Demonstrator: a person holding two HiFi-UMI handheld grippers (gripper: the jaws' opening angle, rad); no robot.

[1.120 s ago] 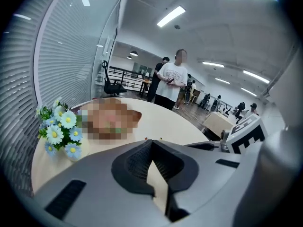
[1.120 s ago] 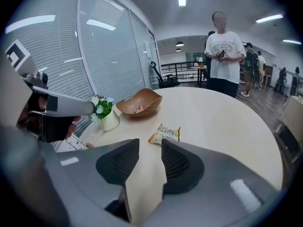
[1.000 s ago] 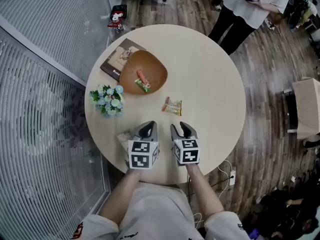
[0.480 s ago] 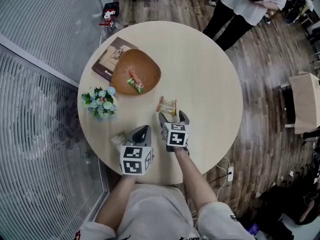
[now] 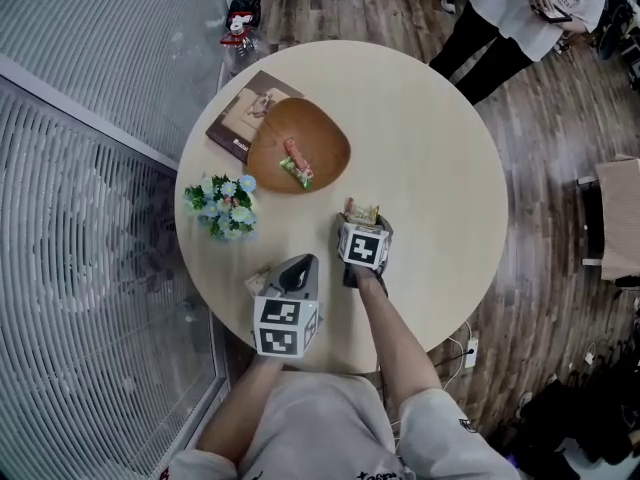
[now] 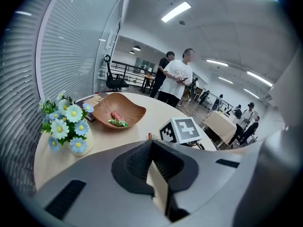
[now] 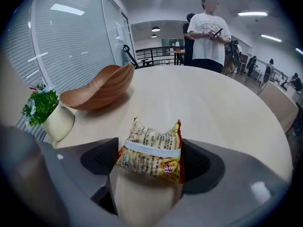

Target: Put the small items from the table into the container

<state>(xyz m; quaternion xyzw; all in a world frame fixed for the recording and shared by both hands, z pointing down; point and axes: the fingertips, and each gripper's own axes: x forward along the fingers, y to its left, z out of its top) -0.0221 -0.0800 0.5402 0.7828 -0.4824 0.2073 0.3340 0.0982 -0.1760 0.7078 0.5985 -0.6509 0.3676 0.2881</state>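
Observation:
A yellow snack packet (image 5: pixel 358 210) (image 7: pixel 151 148) lies on the round table (image 5: pixel 430 188), in front of me. My right gripper (image 5: pixel 362 220) (image 7: pixel 150 157) has come down over it. Its jaws are opening, with the packet between the pads and resting on the tabletop. The brown wooden bowl (image 5: pixel 325 138) (image 6: pixel 132 110) (image 7: pixel 94 91) stands at the far left and holds a red candy and a green one (image 5: pixel 293 163) (image 6: pixel 116 118). My left gripper (image 5: pixel 297 264) (image 6: pixel 152 145) hangs shut and empty near the front edge. A small pale packet (image 5: pixel 258 284) lies just left of it.
A small pot of blue and white flowers (image 5: pixel 228 206) (image 6: pixel 66 124) stands left of the grippers. A book (image 5: pixel 235 118) lies partly under the bowl. A person (image 5: pixel 520 18) stands beyond the table's far right edge. A blinds-covered window wall (image 5: pixel 90 218) runs along the left.
My right gripper has moved forward and down over the snack packet, and its jaws have spread wide. The left gripper has stayed in place.

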